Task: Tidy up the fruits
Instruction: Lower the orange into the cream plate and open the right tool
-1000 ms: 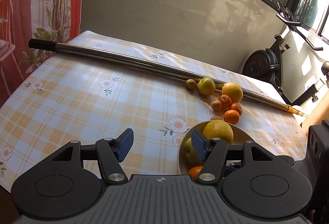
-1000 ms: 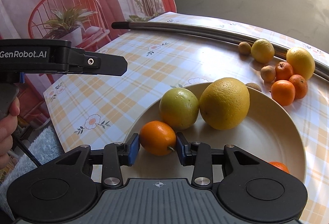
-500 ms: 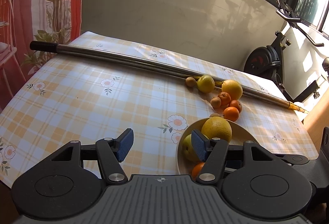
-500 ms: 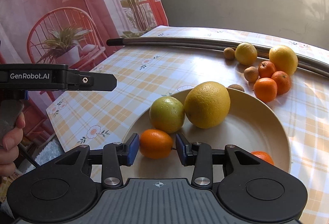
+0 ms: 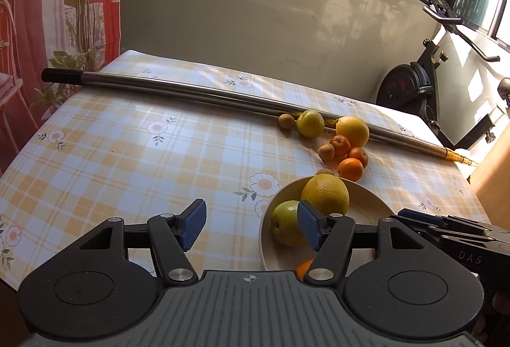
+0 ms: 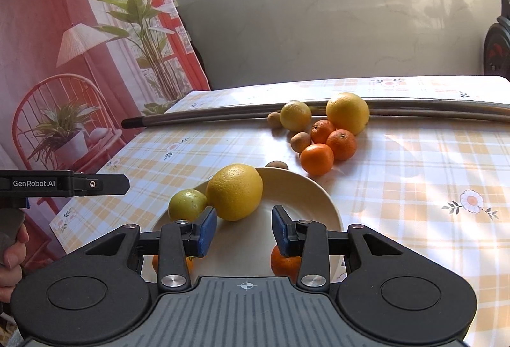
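Four fruits: held in round cream plate [image 6: 322,200]
Loose fruits: clustered against long metal pole [image 6: 223,114]
Left gripper [image 5: 251,224]: parted, empty
Right gripper [image 6: 244,230]: parted, nothing gripped

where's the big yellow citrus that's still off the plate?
The big yellow citrus sits on the table at the far end of the loose fruit cluster, against the metal pole, with the mandarins just in front and a smaller yellow-green fruit to its left.

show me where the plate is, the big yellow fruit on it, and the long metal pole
plate [image 6: 306,203], right wrist view, bare inner surface.
big yellow fruit [image 6: 234,191], right wrist view, its middle.
metal pole [image 5: 191,89], left wrist view, mid shaft.
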### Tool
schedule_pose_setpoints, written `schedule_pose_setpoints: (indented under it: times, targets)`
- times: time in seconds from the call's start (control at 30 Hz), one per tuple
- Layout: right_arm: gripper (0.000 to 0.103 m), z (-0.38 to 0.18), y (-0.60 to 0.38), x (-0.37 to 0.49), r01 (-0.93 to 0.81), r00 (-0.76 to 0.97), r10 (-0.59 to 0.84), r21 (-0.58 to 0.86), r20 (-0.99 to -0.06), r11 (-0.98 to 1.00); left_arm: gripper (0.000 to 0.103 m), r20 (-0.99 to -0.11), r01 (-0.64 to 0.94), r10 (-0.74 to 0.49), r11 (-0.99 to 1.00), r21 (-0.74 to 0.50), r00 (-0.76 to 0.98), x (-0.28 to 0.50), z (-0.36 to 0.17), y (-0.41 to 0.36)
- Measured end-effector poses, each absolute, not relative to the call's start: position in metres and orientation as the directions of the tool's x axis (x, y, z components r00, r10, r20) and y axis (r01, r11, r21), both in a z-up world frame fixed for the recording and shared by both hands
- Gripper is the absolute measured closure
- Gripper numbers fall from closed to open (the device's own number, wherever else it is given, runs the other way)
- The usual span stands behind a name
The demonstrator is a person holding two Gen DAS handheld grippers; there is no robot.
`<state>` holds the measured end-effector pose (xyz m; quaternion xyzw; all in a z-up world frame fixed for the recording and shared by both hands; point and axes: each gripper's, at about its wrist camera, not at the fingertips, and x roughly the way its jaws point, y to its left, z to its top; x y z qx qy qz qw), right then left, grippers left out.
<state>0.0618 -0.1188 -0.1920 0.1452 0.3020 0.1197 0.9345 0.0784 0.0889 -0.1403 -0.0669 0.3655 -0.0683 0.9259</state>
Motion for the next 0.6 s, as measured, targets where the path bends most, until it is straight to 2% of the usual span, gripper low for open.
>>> schedule_pose_setpoints:
  times: [0.2,0.4,0.6]
  targets:
    - [0.069,-0.199,-0.127,0.058,-0.120,0.787,0.311,0.362,-0.532,0.924,0.037,-0.675,0.073,-0.166,0.984,-0.163,0.719,0.079,-0.141,0.088]
    - [0.079,-0.203,-0.117,0.055,-0.148,0.767,0.336,0.359,-0.546,0.922,0.037,-0.678,0.082,-0.168,0.984,-0.158,0.716,0.079,-0.141,0.087]
    - [0.079,-0.202,-0.119,0.055,-0.127,0.778,0.313,0.351,-0.544,0.928,0.037,-0.679,0.077,-0.169,0.984,-0.164,0.715,0.080,-0.142,0.090]
